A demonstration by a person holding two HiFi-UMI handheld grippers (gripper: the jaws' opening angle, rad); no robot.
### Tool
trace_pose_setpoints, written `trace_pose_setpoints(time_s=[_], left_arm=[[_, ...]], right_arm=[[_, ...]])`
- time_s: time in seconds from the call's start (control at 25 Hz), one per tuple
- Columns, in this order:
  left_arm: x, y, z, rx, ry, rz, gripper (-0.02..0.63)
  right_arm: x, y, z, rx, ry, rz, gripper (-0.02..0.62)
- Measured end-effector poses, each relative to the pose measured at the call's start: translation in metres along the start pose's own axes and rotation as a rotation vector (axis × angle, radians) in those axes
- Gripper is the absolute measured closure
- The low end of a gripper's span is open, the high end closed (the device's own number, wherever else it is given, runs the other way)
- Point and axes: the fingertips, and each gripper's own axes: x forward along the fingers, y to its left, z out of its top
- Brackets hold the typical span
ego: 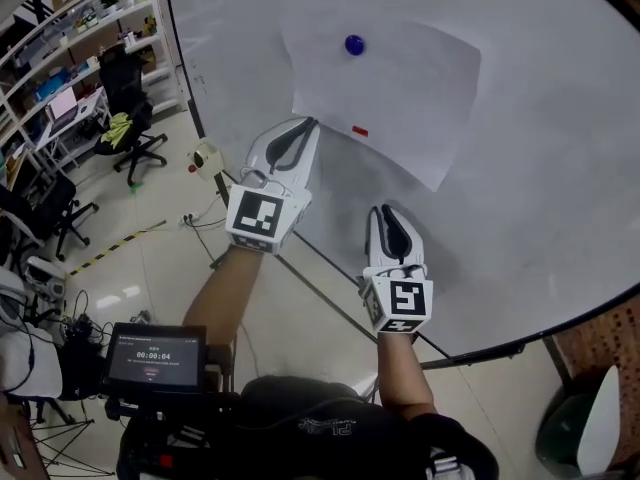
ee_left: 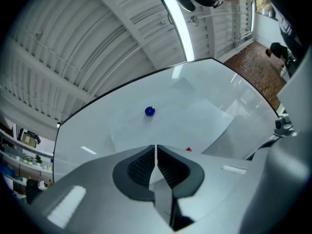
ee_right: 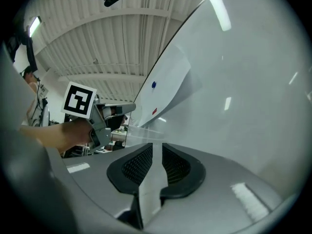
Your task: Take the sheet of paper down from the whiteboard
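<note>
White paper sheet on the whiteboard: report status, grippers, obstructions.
Left gripper shut, empty; right gripper open, empty. White paper sheet up on the whiteboard, round blue magnet on top, small red tab at its edge. Nothing in the way.

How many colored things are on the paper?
2: blue round magnet near the top of the paper, small red piece by its lower left edge. None seems hidden.

Whiteboard (ego: 560, 168) stands upright in a dark frame. Sheet of paper (ego: 400, 88) lies against it, skewed, one corner pointing down. Round blue magnet (ego: 354, 44) sits on the sheet near its upper edge. Small red piece (ego: 360, 130) sits at the lower left edge. Pale floor (ego: 150, 268) lies below, carrying a black office chair (ego: 135, 133).
</note>
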Motion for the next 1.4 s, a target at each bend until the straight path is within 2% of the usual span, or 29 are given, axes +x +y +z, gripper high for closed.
trace_pose_setpoints(time_s=[0.12, 0.24, 0.36, 0.56, 0.72, 1.04, 1.2, 1.4], left_arm=[[0.008, -0.001, 0.014, 0.017, -0.041, -0.01, 0.551], [0.026, -0.004, 0.024, 0.035, -0.048, -0.028, 0.464], [0.039, -0.016, 0.037, 0.024, -0.046, -0.078, 0.403], [0.04, -0.028, 0.052, -0.005, -0.119, -0.13, 0.387], [0.058, -0.023, 0.065, -0.012, -0.153, -0.157, 0.387], [0.081, -0.019, 0.087, -0.028, -0.169, -0.181, 0.387], [0.086, -0.004, 0.084, -0.049, -0.176, -0.172, 0.388], [0.086, -0.007, 0.084, -0.052, -0.176, -0.193, 0.399]], right_arm=[[-0.011, -0.007, 0.007, -0.037, -0.024, -0.065, 0.502], [-0.02, -0.022, 0.019, 0.005, -0.051, -0.1, 0.482], [-0.029, -0.034, 0.038, 0.045, -0.095, -0.129, 0.461], [-0.038, -0.031, 0.062, 0.131, -0.191, -0.14, 0.445], [-0.023, -0.035, 0.091, 0.15, -0.238, -0.15, 0.436], [-0.007, -0.037, 0.116, 0.175, -0.279, -0.169, 0.436], [0.003, -0.035, 0.121, 0.167, -0.293, -0.176, 0.436], [-0.004, -0.041, 0.138, 0.15, -0.344, -0.188, 0.445]])
